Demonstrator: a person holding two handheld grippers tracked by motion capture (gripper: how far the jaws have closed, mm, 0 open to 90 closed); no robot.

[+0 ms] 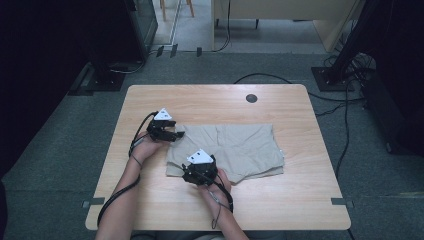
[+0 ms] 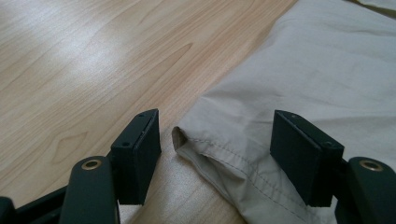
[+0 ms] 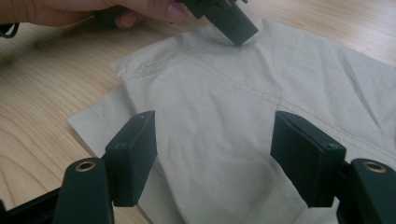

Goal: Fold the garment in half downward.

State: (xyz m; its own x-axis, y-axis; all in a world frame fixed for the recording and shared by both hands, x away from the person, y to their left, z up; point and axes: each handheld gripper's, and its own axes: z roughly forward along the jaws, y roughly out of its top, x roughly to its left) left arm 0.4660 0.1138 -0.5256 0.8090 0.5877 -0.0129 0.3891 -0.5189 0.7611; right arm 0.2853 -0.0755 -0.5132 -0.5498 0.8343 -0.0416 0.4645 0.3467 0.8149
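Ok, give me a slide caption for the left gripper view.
Left gripper open over the hemmed corner of beige folded shorts lying on a light wooden table.

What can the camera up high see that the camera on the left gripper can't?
The high view alone takes in the whole wooden table, its round hole, the grey floor, both forearms, the right gripper and the left gripper's white plate. The left gripper view alone gives the hem stitching at a corner of the beige shorts, lying between its open jaws. Both share the shorts and the wood.
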